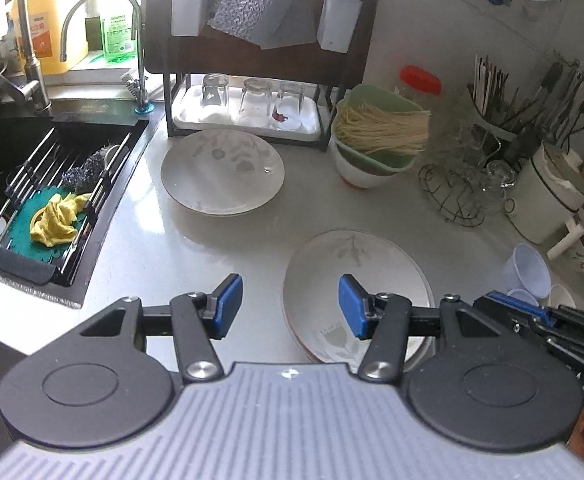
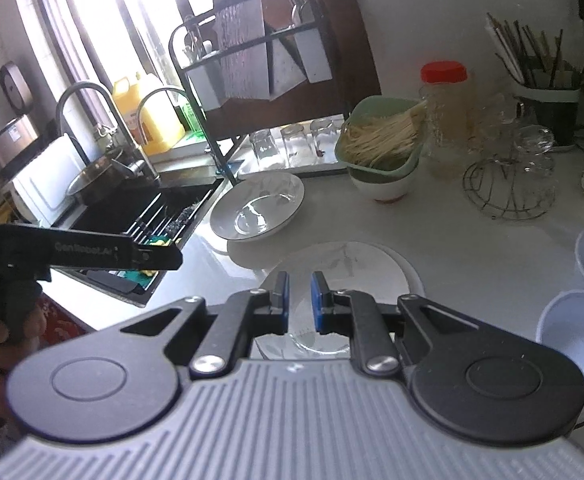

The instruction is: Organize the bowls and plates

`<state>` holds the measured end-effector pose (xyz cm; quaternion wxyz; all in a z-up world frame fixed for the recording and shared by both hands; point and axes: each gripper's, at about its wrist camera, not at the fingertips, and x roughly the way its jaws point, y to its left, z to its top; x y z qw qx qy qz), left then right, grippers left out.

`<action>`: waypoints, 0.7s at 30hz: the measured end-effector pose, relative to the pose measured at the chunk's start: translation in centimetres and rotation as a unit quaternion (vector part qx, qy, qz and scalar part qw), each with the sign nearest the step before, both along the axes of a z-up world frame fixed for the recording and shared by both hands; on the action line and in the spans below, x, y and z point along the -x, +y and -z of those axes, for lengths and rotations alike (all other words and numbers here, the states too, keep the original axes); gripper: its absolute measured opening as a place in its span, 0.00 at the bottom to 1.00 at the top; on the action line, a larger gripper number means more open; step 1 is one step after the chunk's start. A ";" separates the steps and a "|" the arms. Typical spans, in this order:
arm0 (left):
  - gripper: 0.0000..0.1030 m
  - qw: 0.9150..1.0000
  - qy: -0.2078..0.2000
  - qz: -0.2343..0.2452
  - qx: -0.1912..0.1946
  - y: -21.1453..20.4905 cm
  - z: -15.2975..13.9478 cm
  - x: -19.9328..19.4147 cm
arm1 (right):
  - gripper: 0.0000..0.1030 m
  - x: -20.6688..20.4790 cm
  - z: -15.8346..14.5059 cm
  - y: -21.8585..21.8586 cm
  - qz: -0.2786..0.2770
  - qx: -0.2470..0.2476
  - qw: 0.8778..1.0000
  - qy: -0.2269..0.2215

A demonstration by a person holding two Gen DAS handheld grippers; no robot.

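Note:
Two white plates with a grey leaf print lie on the pale counter. The near plate (image 1: 355, 276) (image 2: 343, 268) is right of centre, and the deeper far plate (image 1: 222, 172) (image 2: 258, 208) sits in front of the dish rack. My left gripper (image 1: 290, 306) is open with nothing between its blue pads. It hovers over the counter and the near plate's left rim, and the right wrist view shows it side-on (image 2: 148, 258). My right gripper (image 2: 299, 304) hangs over the near plate's front part. Its jaws are almost together and hold nothing. Its body shows at the right edge (image 1: 539, 316).
A sink (image 1: 52, 184) with a rack and a yellow cloth lies left. Behind stand a dish rack (image 1: 248, 120) with upturned glasses, a green-and-white bowl of dry noodles (image 1: 375, 140), a wire basket of glasses (image 1: 463, 188) and a white pot (image 1: 547, 200). Plastic cups (image 2: 571, 328) stand right.

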<state>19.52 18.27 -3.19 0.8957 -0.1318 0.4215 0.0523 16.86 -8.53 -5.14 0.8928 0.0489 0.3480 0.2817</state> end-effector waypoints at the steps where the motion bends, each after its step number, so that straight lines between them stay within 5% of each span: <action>1: 0.63 1.000 0.002 0.002 -0.001 0.3 0.1 -0.3 | 0.15 -0.2 0.0 0.3 -0.001 0.001 1.000 0.001; 4: 0.67 1.000 -0.003 0.007 -0.003 1.4 0.1 -1.3 | 0.16 -0.9 -0.2 1.4 0.006 0.009 1.000 0.004; 6: 0.71 1.000 -0.001 0.007 -0.006 2.3 0.1 -2.0 | 0.35 -1.7 -0.4 2.1 0.016 0.016 1.000 0.008; 8: 0.74 1.000 -0.006 0.005 -0.009 3.4 0.1 -2.8 | 0.72 -2.3 -0.6 2.6 0.026 0.015 1.000 0.005; 9: 0.77 1.000 -0.009 0.006 -0.008 3.9 0.1 -3.1 | 0.77 -2.7 -0.7 2.9 0.031 0.014 0.999 0.001; 15: 0.94 1.000 -0.012 0.020 -0.019 6.6 0.4 -5.2 | 0.78 -5.2 0.1 5.0 0.055 0.005 0.998 0.022; 21: 0.95 1.000 -0.007 0.016 -0.007 10.0 2.0 -6.7 | 0.78 -6.5 1.1 7.7 0.059 0.014 0.997 0.044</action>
